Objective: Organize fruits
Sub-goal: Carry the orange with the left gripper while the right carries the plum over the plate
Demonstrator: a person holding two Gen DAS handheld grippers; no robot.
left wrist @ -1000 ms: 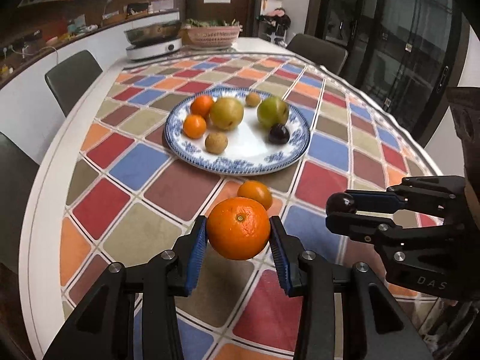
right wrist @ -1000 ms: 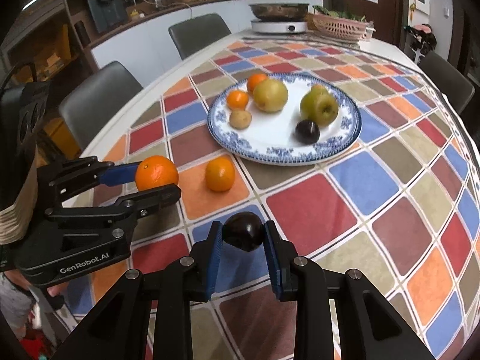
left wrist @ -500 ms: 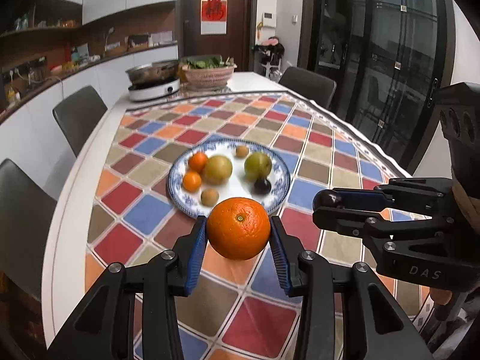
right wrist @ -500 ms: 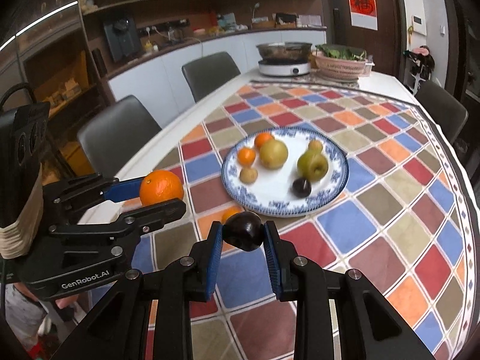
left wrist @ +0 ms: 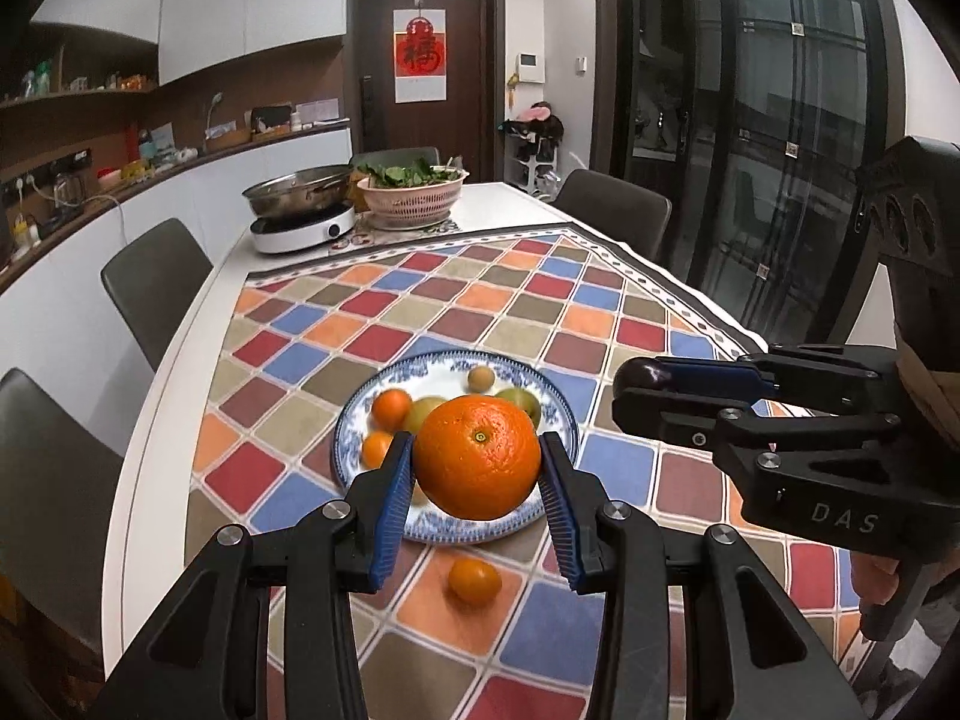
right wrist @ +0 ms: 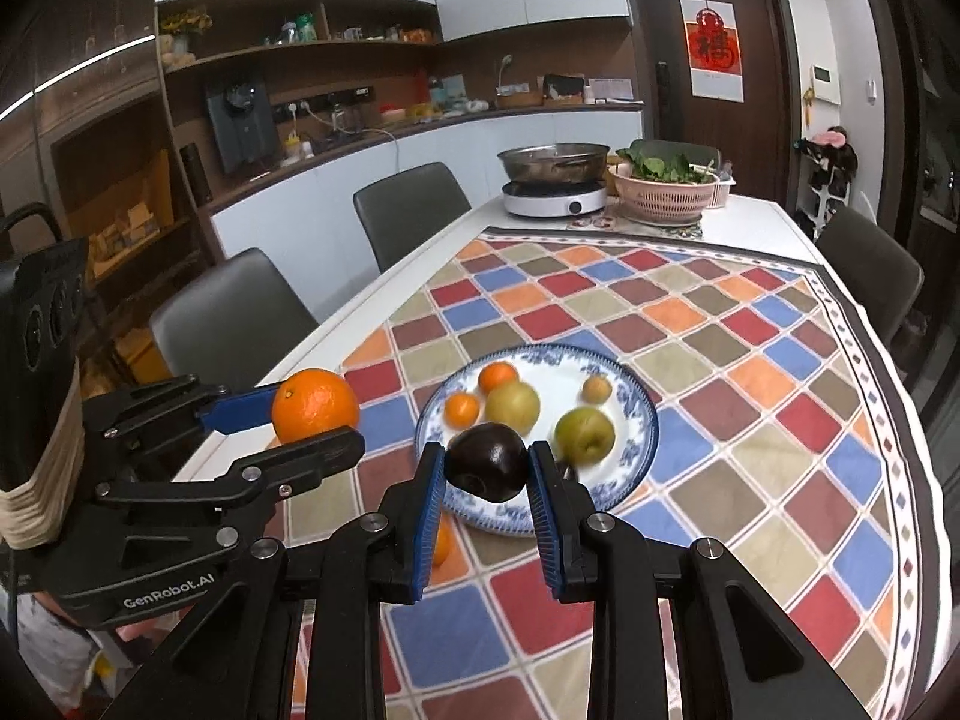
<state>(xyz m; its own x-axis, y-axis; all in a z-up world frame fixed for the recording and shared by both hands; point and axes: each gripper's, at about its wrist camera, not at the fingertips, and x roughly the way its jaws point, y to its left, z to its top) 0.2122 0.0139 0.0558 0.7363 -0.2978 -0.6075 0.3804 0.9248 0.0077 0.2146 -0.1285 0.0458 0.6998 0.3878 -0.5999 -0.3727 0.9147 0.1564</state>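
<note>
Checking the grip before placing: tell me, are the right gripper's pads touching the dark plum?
Touching. The right wrist view shows both blue pads pressed against the dark plum.

The room is lit evenly and moderately from overhead indoor light, with a bright strip reflected on the shelving (right wrist: 78,75) at the left of the right wrist view. Strong fisheye bending is seen toward the edges, where black vignetting cuts the corners. Soft glare is carried by the large orange (left wrist: 478,457) and the dark plum (right wrist: 488,462). The fruits on the plate (right wrist: 643,420) are slightly blurred. Dark reflections fill the glass doors (left wrist: 780,138).
</note>
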